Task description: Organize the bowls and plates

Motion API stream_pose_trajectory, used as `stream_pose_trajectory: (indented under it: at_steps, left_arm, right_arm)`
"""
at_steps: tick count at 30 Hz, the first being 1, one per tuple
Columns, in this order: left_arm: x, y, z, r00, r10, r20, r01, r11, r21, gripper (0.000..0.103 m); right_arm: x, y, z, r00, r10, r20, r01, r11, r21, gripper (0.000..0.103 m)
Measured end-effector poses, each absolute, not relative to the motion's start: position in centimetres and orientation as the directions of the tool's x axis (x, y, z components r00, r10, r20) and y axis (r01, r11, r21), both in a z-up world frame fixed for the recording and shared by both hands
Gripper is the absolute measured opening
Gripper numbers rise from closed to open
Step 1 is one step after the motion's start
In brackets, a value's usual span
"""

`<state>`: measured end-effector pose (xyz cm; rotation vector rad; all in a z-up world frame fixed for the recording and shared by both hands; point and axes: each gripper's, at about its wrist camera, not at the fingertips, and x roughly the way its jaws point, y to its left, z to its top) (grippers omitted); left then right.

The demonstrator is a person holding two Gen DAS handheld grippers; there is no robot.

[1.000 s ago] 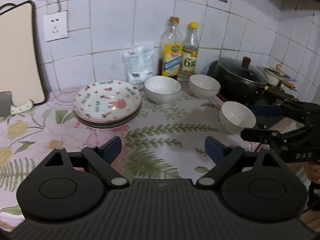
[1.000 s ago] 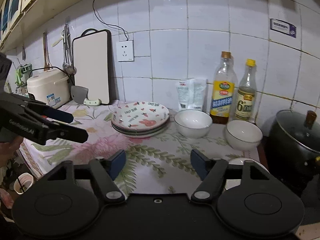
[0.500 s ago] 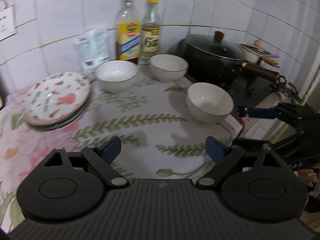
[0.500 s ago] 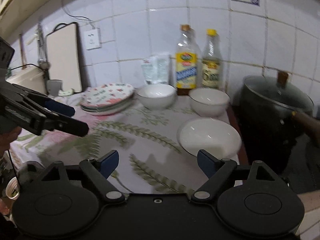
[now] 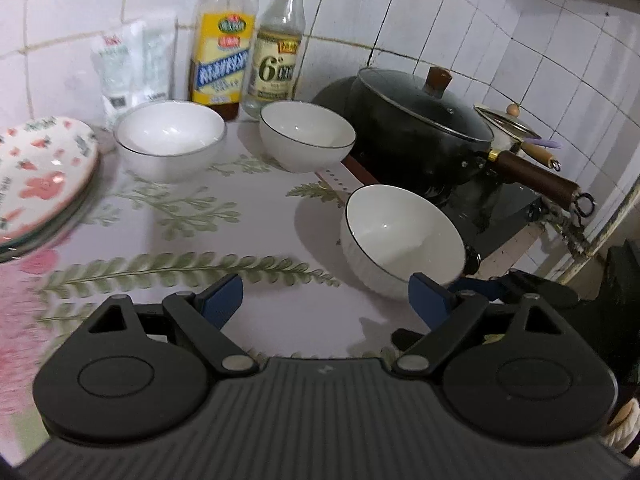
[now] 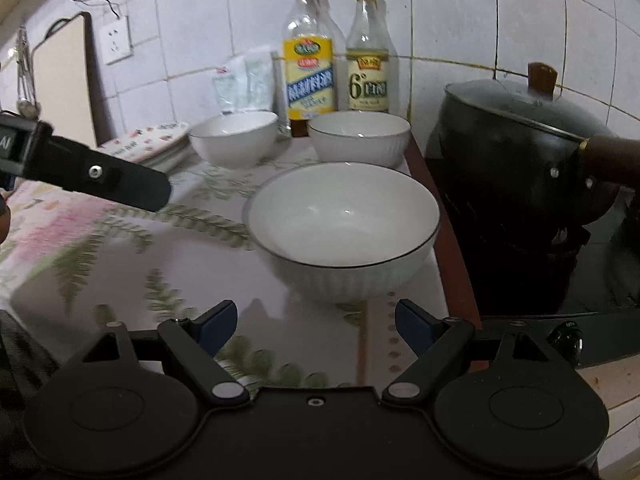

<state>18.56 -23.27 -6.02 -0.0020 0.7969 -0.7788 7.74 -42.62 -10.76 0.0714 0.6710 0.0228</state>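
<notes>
A white bowl point(image 6: 344, 224) with a dark rim stands alone near the counter's right edge, just ahead of my right gripper point(image 6: 316, 322), whose jaws are opening with nothing between them. The same bowl point(image 5: 400, 240) lies ahead and right of my left gripper point(image 5: 326, 298); its jaws are closing slightly but stand wide and empty. Two more white bowls point(image 5: 170, 136) point(image 5: 306, 132) sit side by side at the back by the wall. A stack of plates point(image 5: 36, 176) with a pink pattern rests at the left. One left finger point(image 6: 120, 182) crosses the right wrist view.
Two bottles point(image 6: 308, 60) point(image 6: 366, 56) and a white bag point(image 6: 244, 80) stand against the tiled wall. A lidded black pot point(image 5: 420, 132) with a wooden handle sits on the stove right of the counter. A cutting board point(image 6: 60, 80) leans at the far left.
Both grippers have come down and swung right toward the lone front bowl, which now looks much larger. The right jaws stand wider than a second ago.
</notes>
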Motion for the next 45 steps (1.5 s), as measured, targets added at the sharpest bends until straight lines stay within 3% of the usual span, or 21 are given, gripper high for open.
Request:
stream_pose_trajectory:
  at_steps: [4, 6, 11, 12, 16, 18, 27, 45]
  left_arm:
    - [20.2, -25.3, -7.7, 0.411, -0.632, -0.657, 0.617, 0.724, -0.31, 0.087]
    - [20.8, -26.0, -8.3, 0.397, -0.645, -0.653, 0.615, 0.715, -0.332, 0.078]
    - [21.4, -28.0, -8.7, 0.392, -0.637, -0.664, 0.635, 0.71, -0.306, 0.074]
    - [21.5, -28.3, -8.7, 0.392, -0.636, -0.665, 0.638, 0.708, -0.302, 0.065]
    - [22.0, -29.0, -9.2, 0.353, -0.647, -0.676, 0.645, 0.692, -0.325, 0.046]
    - [22.0, -29.2, -9.3, 0.323, -0.67, -0.669, 0.652, 0.67, -0.355, 0.03]
    - [20.9, -28.3, -8.6, 0.337, -0.666, -0.666, 0.659, 0.672, -0.338, 0.03]
    - [16.3, -20.7, -3.1, 0.419, -0.65, -0.634, 0.661, 0.697, -0.277, 0.03]
  right_arm:
    - [8.9, -43.1, -11.8, 0.786, 0.029, -0.617, -0.003, 0.999, 0.043, 0.089]
    - [9.4, -43.3, -12.0, 0.79, 0.017, -0.612, -0.001, 1.0, 0.026, 0.089]
    - [10.2, -43.3, -11.9, 0.811, 0.003, -0.585, -0.023, 0.999, -0.027, 0.09]
    - [10.4, -43.3, -11.9, 0.812, 0.004, -0.584, -0.029, 0.999, -0.034, 0.091]
    - [10.7, -43.4, -12.0, 0.816, 0.007, -0.578, -0.038, 0.998, -0.042, 0.092]
    - [10.6, -43.3, -12.1, 0.82, 0.007, -0.572, -0.04, 0.998, -0.045, 0.093]
    - [10.5, -42.5, -11.4, 0.806, 0.029, -0.592, -0.025, 1.0, 0.015, 0.093]
    - [7.7, -35.7, -6.4, 0.83, 0.071, -0.554, -0.107, 0.994, -0.033, 0.093]
